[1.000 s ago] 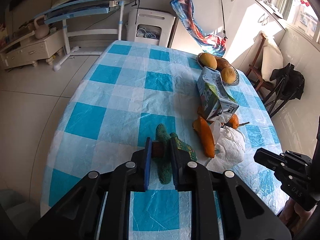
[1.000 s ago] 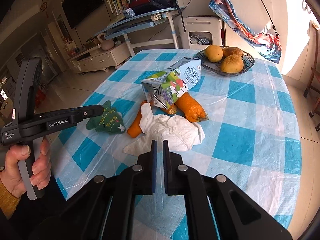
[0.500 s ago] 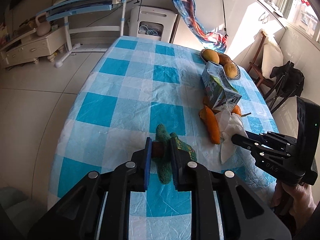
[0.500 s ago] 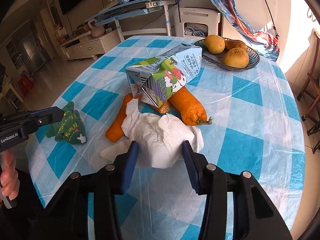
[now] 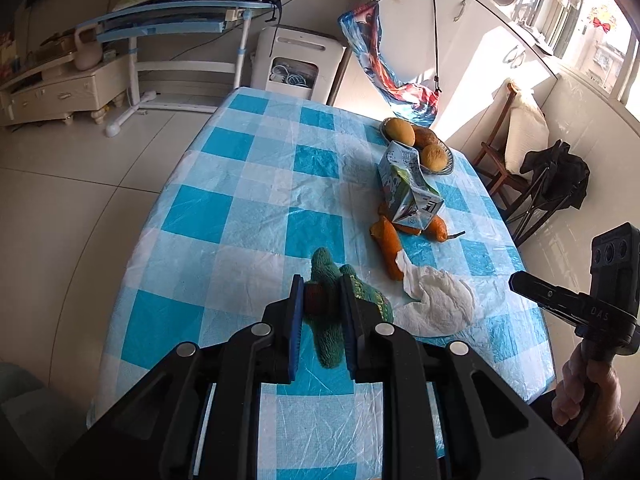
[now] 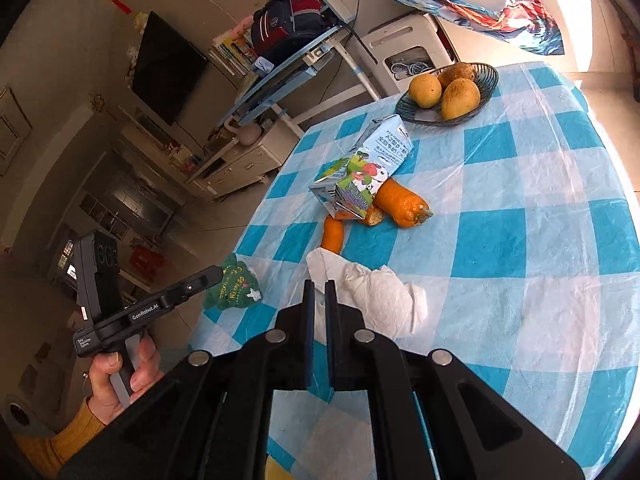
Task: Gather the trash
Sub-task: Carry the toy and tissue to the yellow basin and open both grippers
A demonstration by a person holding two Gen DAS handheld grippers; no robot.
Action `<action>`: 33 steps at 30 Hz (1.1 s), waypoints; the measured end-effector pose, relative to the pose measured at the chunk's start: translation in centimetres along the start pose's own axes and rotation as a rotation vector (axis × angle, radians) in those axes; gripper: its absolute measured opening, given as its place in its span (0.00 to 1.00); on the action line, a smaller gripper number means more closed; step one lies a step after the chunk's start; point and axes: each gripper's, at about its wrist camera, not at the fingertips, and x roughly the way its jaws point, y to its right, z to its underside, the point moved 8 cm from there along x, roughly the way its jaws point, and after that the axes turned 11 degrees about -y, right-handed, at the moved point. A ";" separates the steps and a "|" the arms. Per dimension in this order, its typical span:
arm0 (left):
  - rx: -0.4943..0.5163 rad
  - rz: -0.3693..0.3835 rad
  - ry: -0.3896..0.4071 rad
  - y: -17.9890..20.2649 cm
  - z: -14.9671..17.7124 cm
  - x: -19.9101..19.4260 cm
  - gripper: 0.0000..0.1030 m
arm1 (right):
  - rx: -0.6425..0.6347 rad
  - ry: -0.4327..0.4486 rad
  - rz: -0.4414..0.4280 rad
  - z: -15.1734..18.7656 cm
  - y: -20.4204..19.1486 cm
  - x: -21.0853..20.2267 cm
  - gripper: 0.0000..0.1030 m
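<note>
A crumpled white tissue (image 6: 384,292) lies near the front edge of the blue checked tablecloth (image 6: 520,216); it also shows in the left wrist view (image 5: 436,304). My right gripper (image 6: 319,286) is shut on the tissue's left edge. Behind the tissue lie orange peels (image 6: 400,202) and a crushed milk carton (image 6: 364,172). My left gripper (image 5: 322,292) is shut on a green knitted toy (image 5: 332,320) that rests on the table; the toy also shows in the right wrist view (image 6: 234,288).
A dark bowl (image 6: 488,84) with three mangoes stands at the table's far end. Beyond the table are a blue desk (image 5: 176,24), a white appliance (image 5: 300,64) and a wooden chair (image 5: 516,136). The table edge is close to both grippers.
My right gripper opened, then closed on the tissue's edge and swung round to the left. The left gripper stayed shut on the green toy and drew back slightly.
</note>
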 end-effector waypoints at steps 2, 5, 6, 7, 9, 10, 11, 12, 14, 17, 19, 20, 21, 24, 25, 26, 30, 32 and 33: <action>-0.006 0.000 0.000 -0.1 0.5 -0.3 0.16 | 0.021 0.007 0.006 0.1 0.4 -0.3 0.06; -0.017 0.007 -0.007 -0.3 1.2 -0.4 0.16 | -0.030 0.005 0.134 -0.3 0.0 0.5 0.59; -0.014 0.004 -0.009 -0.2 1.4 -0.3 0.16 | -0.060 -0.001 0.201 -0.4 -0.2 1.2 0.79; -0.012 0.001 -0.012 -0.2 1.6 -0.3 0.16 | -0.103 0.003 0.268 -0.6 -0.5 2.0 0.89; -0.007 -0.004 -0.017 -0.2 2.1 -0.3 0.16 | -0.189 -0.044 0.342 -0.6 -1.2 4.1 0.89; -0.006 -0.007 -0.020 -0.3 2.3 -0.2 0.16 | -0.222 -0.068 0.379 -0.5 -1.4 5.2 0.89; -0.008 -0.008 -0.022 -0.4 2.4 -0.2 0.16 | -0.252 -0.097 0.412 -0.2 -1.4 6.2 0.84; -0.010 -0.009 -0.024 -0.5 2.4 -0.2 0.16 | -0.278 -0.132 0.438 0.2 -1.4 7.2 0.76; -0.012 -0.008 -0.021 -0.7 2.5 -0.4 0.16 | -0.308 -0.168 0.474 0.9 -1.0 8.1 0.42; -0.013 0.000 -0.012 -0.6 2.5 -0.9 0.16 | -0.270 -0.180 0.390 1.2 -1.1 7.2 0.05; -0.012 0.006 -0.007 -0.4 2.7 -1.2 0.16 | -0.259 -0.162 0.354 1.4 -1.4 6.2 0.05; -0.010 0.009 -0.005 -0.3 2.8 -1.3 0.16 | -0.246 -0.153 0.325 1.6 -1.6 5.7 0.05; -0.008 0.010 -0.004 -0.2 2.9 -1.4 0.16 | -0.237 -0.143 0.306 1.8 -1.9 5.2 0.05; -0.003 0.013 -0.006 0.1 3.4 -1.6 0.16 | -0.210 -0.105 0.237 1.9 -2.6 3.7 0.05; -0.002 0.015 -0.005 0.1 3.6 -1.8 0.16 | -0.192 -0.089 0.205 1.6 -2.9 3.2 0.05; 0.000 0.016 -0.002 0.2 3.8 -2.0 0.16 | -0.170 -0.075 0.162 1.6 -3.1 2.7 0.05; 0.003 0.029 0.010 0.4 4.7 -3.4 0.16 | -0.111 -0.034 0.007 2.4 -4.4 0.6 0.05; 0.004 0.039 0.013 0.5 5.3 -4.2 0.16 | -0.117 -0.041 -0.018 3.4 -5.3 0.1 0.05; 0.006 0.042 0.015 0.5 5.6 -4.5 0.16 | -0.128 -0.057 -0.027 4.1 -5.8 0.0 0.05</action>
